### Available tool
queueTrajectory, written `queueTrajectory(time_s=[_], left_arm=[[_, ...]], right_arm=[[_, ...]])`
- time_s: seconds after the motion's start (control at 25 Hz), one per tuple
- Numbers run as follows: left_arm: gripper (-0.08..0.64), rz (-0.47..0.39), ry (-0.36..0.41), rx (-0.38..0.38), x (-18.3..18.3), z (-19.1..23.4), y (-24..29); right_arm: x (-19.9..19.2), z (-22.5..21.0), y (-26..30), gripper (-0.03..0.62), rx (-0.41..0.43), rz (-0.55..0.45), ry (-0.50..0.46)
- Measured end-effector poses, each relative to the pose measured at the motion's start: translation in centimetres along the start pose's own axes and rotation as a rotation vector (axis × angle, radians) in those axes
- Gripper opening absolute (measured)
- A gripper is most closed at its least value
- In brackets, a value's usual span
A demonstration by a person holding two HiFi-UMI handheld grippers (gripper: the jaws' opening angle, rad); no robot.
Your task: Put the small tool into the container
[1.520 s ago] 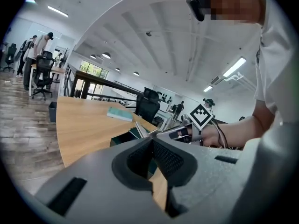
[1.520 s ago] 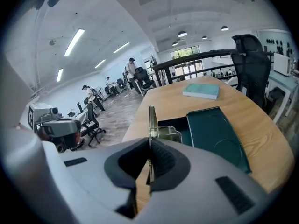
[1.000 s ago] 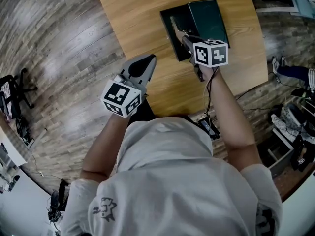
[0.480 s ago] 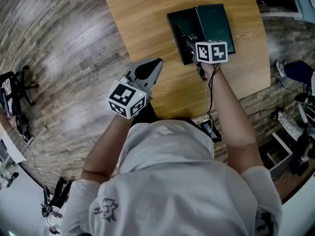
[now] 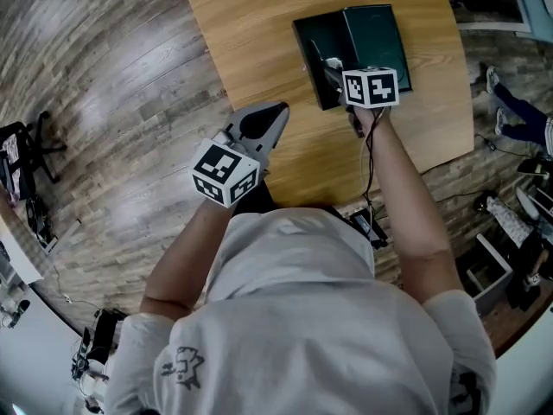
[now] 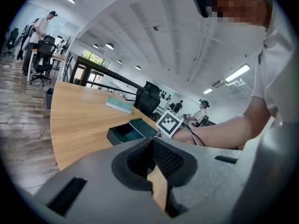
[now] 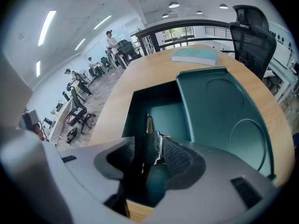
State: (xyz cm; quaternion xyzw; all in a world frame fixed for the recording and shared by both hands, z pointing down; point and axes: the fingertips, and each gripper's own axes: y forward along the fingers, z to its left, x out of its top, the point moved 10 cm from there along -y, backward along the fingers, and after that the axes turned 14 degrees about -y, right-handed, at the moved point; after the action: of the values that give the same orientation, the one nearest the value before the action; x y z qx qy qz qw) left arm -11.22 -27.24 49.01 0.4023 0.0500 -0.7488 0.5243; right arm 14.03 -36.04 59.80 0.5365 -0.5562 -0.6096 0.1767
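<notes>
Wooden table (image 5: 259,24) bears the container (image 7: 164,112), small tool (image 7: 149,141) inside it

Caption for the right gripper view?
Right gripper, jaws just opened, small tool between them, over the open green container.

I'm looking at a light wood table (image 5: 259,24) standing on grey plank floor (image 5: 104,102). A dark green container (image 5: 308,50) is sitting open on it near my edge, its lid (image 5: 376,41) lying flat alongside. A teal book (image 7: 195,56) is lying further out.
</notes>
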Motion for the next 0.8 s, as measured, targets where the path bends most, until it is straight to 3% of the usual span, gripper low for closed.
queueTrajectory(time_s=[0.52, 0.8], left_arm=[[0.006, -0.024, 0.035, 0.01, -0.6, -2.3, -0.8], [0.006, -0.07, 0.096, 0.023, -1.3, -5.4, -1.7]], right_arm=[[-0.1, 0.6, -3.3, 0.204, -0.028, -0.084, -0.074], [-1.2, 2.3, -7.0, 0.141, -0.024, -0.214, -0.143]])
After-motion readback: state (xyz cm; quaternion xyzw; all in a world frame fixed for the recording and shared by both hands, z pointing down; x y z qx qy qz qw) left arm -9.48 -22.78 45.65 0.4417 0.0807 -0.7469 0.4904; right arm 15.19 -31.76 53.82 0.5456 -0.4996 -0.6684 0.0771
